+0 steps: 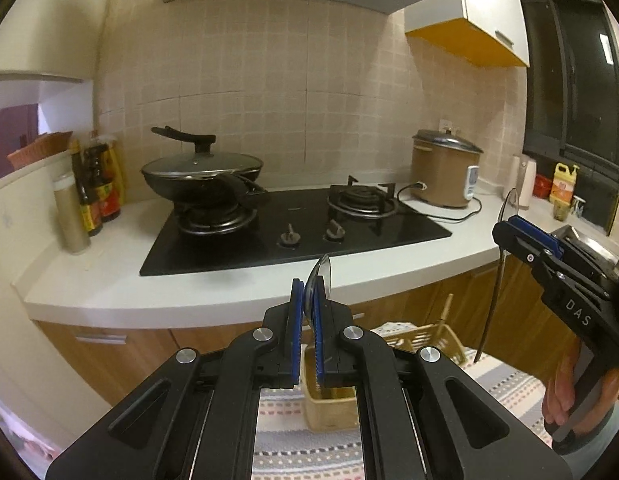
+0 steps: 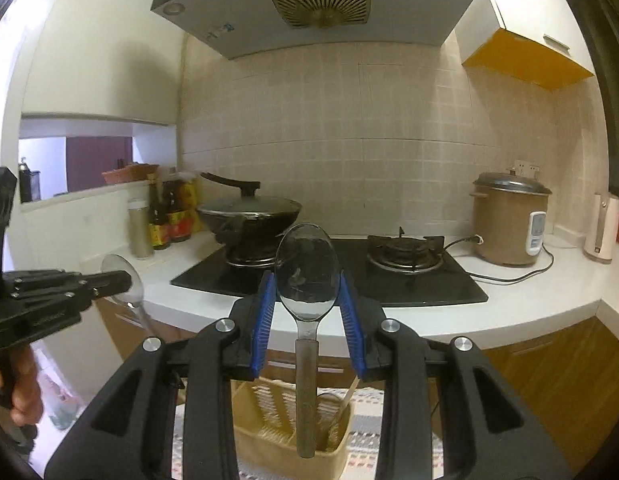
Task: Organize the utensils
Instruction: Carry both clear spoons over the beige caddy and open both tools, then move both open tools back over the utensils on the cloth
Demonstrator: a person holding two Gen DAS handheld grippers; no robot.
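Spoons are pinched bowl-up, one per gripper: right gripper (image 2: 308, 312) clamps a spoon (image 2: 307, 276), handle hanging vertically over the utensil basket (image 2: 269, 440) directly below; left gripper (image 1: 307, 320) clamps a second spoon (image 1: 319, 280) above the same basket.

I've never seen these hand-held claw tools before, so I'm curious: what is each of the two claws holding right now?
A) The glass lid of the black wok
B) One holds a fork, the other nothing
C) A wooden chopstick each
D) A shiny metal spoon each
D: the right gripper grips a shiny metal spoon by its bowl, handle hanging down, and the left gripper is clamped on a second metal spoon, above the beige plastic utensil basket.
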